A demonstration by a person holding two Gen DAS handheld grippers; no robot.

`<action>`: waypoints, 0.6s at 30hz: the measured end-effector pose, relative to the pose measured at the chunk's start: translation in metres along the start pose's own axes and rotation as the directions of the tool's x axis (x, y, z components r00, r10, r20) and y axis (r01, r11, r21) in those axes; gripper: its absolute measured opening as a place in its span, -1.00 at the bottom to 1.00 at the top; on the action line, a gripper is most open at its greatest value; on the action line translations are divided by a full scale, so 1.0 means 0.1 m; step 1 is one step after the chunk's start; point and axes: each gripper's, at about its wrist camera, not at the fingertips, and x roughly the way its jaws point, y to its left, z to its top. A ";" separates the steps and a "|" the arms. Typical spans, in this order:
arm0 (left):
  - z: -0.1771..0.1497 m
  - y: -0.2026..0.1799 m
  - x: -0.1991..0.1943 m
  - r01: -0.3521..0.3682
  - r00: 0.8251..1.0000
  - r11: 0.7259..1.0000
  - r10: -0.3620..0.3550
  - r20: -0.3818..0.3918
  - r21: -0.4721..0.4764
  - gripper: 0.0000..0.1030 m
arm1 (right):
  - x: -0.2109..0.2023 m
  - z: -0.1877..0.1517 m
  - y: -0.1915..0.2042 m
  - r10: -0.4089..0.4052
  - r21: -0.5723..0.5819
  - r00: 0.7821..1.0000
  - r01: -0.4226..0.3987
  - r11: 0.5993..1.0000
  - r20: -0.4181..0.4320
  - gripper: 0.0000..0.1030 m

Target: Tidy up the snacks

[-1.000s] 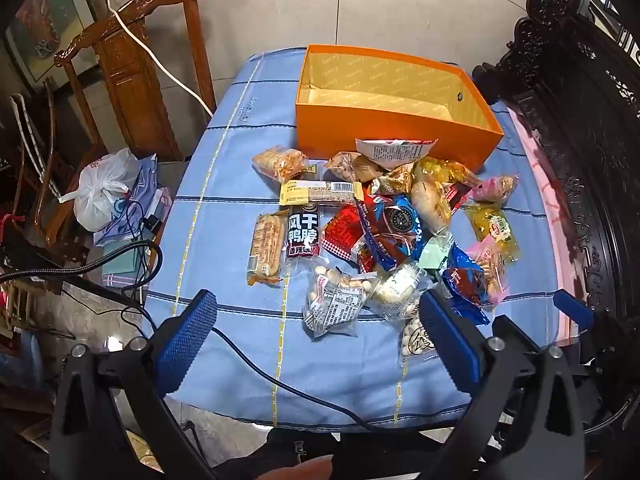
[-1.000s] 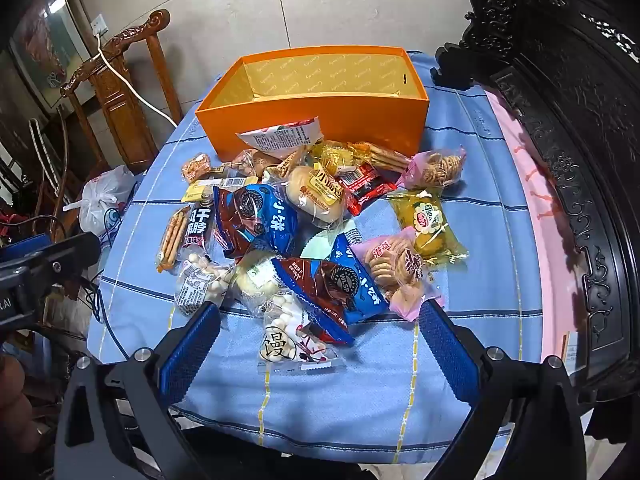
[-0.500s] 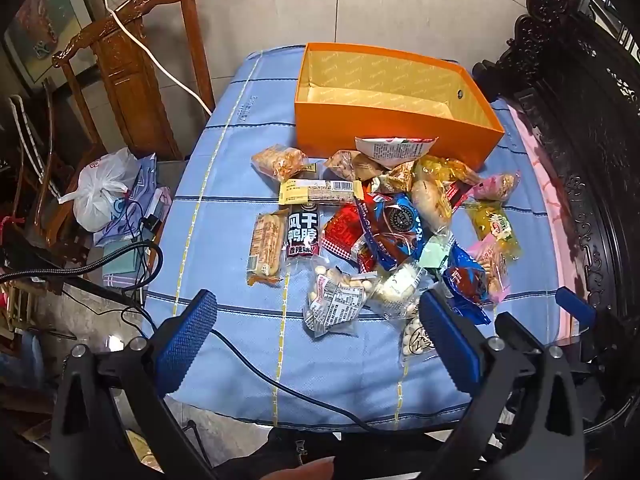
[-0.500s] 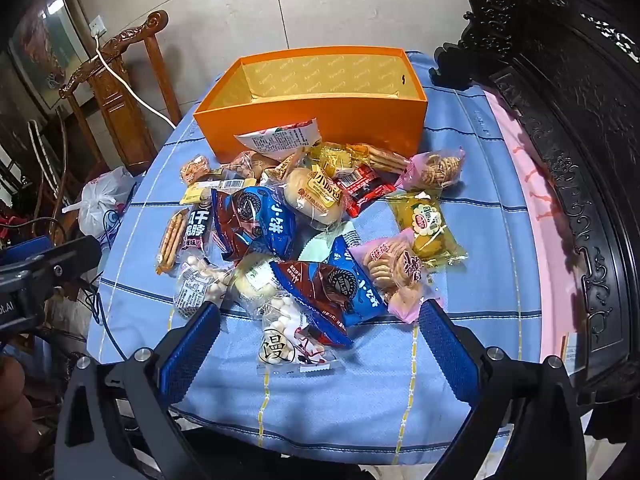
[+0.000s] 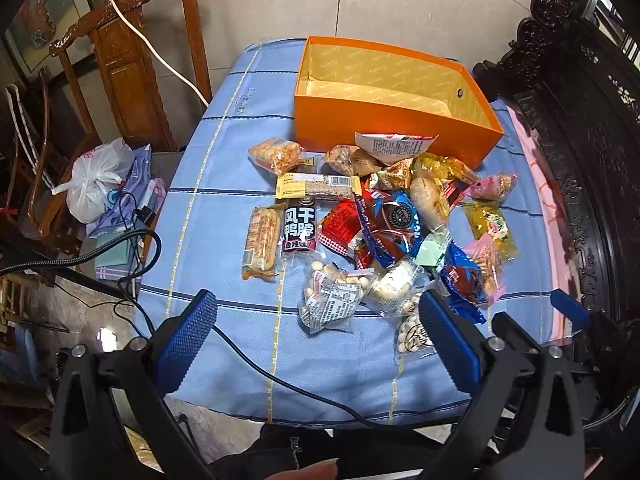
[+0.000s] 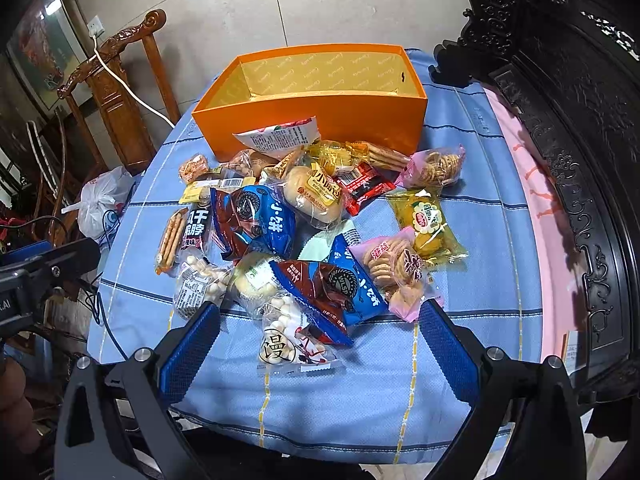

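A pile of several wrapped snacks [image 5: 380, 224] lies on the blue tablecloth [image 5: 212, 216] in front of an empty orange box [image 5: 384, 116]. In the right wrist view the pile [image 6: 304, 232] and the box [image 6: 320, 120] also show. My left gripper [image 5: 318, 328] is open and empty, above the table's near edge, with a clear bag of white balls [image 5: 332, 296] between its fingers in the view. My right gripper [image 6: 318, 336] is open and empty, with a bag of white balls [image 6: 288, 340] just ahead of it.
A carved wooden chair [image 5: 132, 64] with a white cable stands at the left. A white plastic bag [image 5: 96, 184] and cables lie on the floor beside the table. Dark carved furniture [image 6: 580, 120] runs along the right edge.
Both grippers have shifted very slightly toward the table; the snacks and the box have not moved.
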 end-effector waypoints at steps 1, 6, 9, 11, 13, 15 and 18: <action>0.00 0.00 -0.01 0.000 1.000 1.000 0.000 0.002 0.000 0.92 | 0.00 0.00 0.01 0.000 0.001 1.000 0.000 1.000 0.000 0.93; 0.00 0.01 0.02 0.001 1.000 1.000 -0.001 -0.012 -0.002 0.92 | 0.01 -0.01 -0.02 -0.002 0.001 1.000 0.002 1.000 0.001 0.93; 0.02 0.05 0.03 0.027 0.999 1.000 -0.027 -0.023 -0.016 0.92 | 0.01 -0.02 -0.02 -0.001 0.001 1.000 0.001 1.000 0.001 0.93; 0.02 0.06 0.03 0.039 0.999 0.999 -0.040 -0.025 -0.022 0.92 | 0.01 -0.02 -0.02 -0.002 0.001 1.000 0.002 1.000 0.000 0.93; 0.02 0.07 0.04 0.038 0.999 0.999 -0.039 -0.030 -0.023 0.92 | 0.01 -0.02 -0.02 -0.002 0.001 1.000 0.002 1.000 -0.001 0.93; 0.02 0.06 0.06 0.032 0.999 0.999 -0.033 -0.042 -0.020 0.92 | 0.01 -0.02 0.00 -0.002 0.001 1.000 0.002 1.000 -0.001 0.93; 0.02 0.05 0.08 0.027 0.998 1.000 -0.028 -0.052 -0.015 0.92 | 0.01 -0.02 0.00 -0.007 0.009 1.000 0.007 1.000 -0.003 0.93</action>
